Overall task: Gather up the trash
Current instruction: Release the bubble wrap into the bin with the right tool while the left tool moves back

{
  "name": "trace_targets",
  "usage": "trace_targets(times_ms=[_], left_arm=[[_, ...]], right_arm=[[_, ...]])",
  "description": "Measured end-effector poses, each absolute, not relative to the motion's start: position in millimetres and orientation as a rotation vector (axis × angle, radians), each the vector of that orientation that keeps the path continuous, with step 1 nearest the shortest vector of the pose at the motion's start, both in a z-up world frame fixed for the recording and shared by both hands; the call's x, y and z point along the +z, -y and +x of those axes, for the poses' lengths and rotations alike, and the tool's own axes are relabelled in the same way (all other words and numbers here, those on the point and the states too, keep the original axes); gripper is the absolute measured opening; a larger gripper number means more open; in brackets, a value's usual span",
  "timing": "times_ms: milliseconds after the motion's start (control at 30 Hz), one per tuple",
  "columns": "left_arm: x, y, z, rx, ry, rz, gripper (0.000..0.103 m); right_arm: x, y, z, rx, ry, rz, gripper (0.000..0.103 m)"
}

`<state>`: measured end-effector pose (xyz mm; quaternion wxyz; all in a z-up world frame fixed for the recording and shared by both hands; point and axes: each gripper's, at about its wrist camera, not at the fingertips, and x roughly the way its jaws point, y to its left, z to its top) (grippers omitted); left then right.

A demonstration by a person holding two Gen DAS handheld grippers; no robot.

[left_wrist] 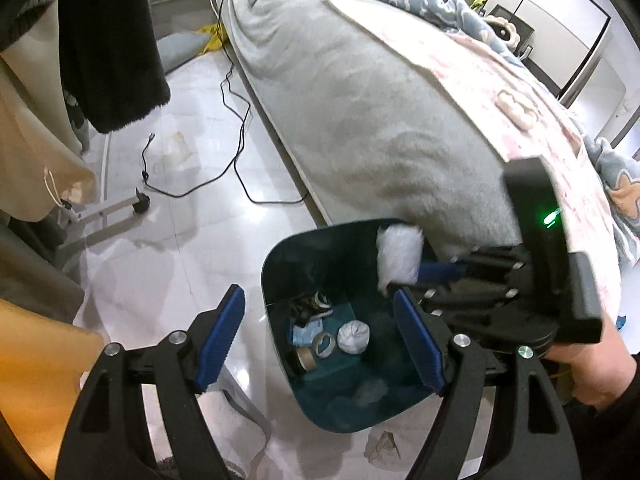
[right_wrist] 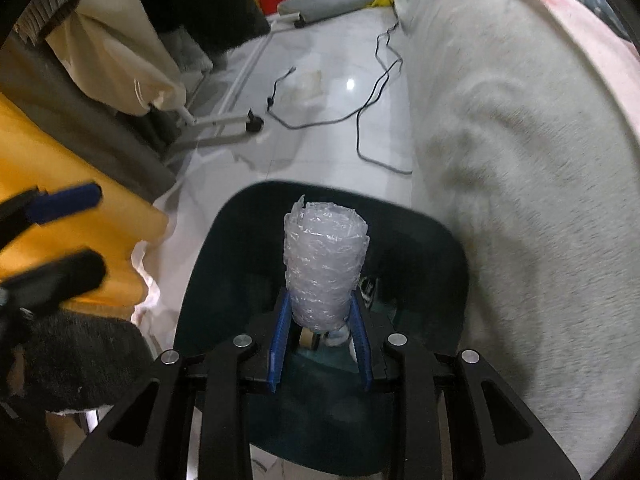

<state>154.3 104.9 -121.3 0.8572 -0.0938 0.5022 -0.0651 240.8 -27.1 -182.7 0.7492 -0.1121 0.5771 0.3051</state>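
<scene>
The roll of bubble wrap [right_wrist: 325, 264] hangs upright over the open mouth of the dark teal bin [right_wrist: 456, 264], clamped at its lower end between the blue pads of the right gripper [right_wrist: 320, 344]. The step in hand looks like the drop: the next move calls for those jaws to part while the roll sits inside the bin's rim. Down in the bin lie two tape rings [left_wrist: 316, 350], one balled white tissue [left_wrist: 353, 337], one blue mask [left_wrist: 306, 330] and one dark scrap. The left gripper [left_wrist: 320, 338] hovers above the bin, jaws apart and empty. One crumpled scrap [left_wrist: 382, 446] lies on the floor just outside the bin.
</scene>
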Motion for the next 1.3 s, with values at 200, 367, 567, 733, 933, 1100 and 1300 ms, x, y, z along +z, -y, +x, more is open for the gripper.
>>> trace_targets(times_ms=[200,367,567,733,933,1100,1300], left_arm=[[-106,-107,152,-0.122,-0.985,-0.181,0.079],[-91,-105,148,-0.117,-0.923,-0.17,0.079],[-68,-104,143,-0.139,-0.833,-0.163,0.079],[-50,-107,139,-0.143,-0.775,-0.158,0.079],[-36,-115,136,-0.129,-0.734,-0.171,0.079],[-31,-116,135,-0.126,-0.728,-0.175,0.079],[-13,-119,132,-0.125,-0.673,-0.191,0.08]], right_arm=[[-199,21,236,0.672,-1.326,-0.282,0.03],[-206,19,232,0.677,-1.346,-0.297,0.03],[-216,14,229,0.678,-1.38,-0.33,0.03],[-223,11,227,0.675,-1.405,-0.36,0.049],[-225,12,226,0.667,-1.409,-0.357,0.066],[-215,10,225,0.684,-1.377,-0.358,0.073],[-191,10,225,0.704,-1.308,-0.34,0.076]])
